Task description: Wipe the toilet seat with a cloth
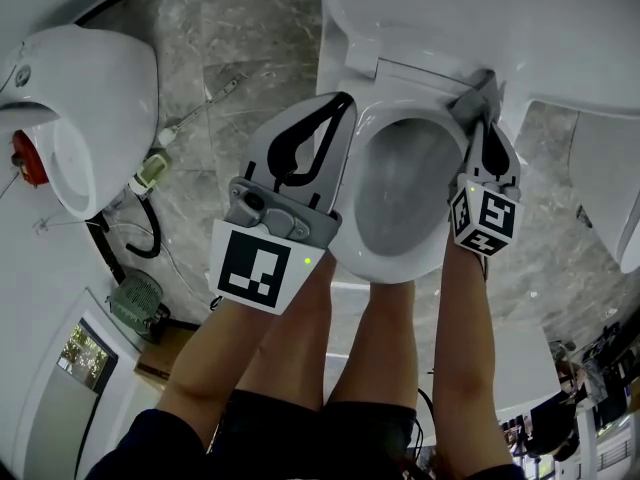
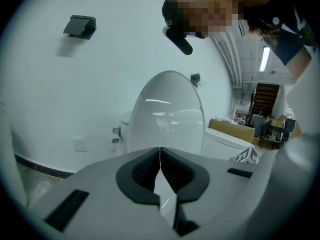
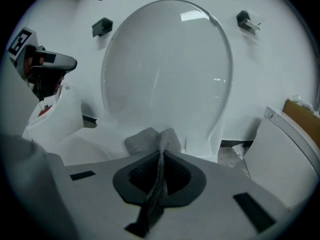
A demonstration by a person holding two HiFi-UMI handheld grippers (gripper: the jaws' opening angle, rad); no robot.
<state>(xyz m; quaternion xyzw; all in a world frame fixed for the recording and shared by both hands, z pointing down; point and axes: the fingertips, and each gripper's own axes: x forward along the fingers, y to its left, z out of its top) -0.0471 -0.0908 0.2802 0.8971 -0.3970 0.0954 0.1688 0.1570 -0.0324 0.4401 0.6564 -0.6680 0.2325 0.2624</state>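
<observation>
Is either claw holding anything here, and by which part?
The right claw is shut on the grey cloth, pinching a gathered fold; a bunch pokes past the tips. The left claw is shut and empty.

**White porcelain, grey all round**

The toilet (image 1: 400, 268) is glossy white, and so is its lid (image 3: 165, 69). The cloth (image 3: 145, 140) is mid-grey with a knitted texture. The left gripper (image 1: 343, 103) and right gripper (image 1: 484, 93) are pale grey, with black pads lining the jaws. Their cubes (image 1: 252, 266) carry black square markers on white, and a small green light glows on the left one. The floor (image 1: 250, 38) is grey marble with pale veins. A second white fixture (image 1: 90, 98) has a red part.
</observation>
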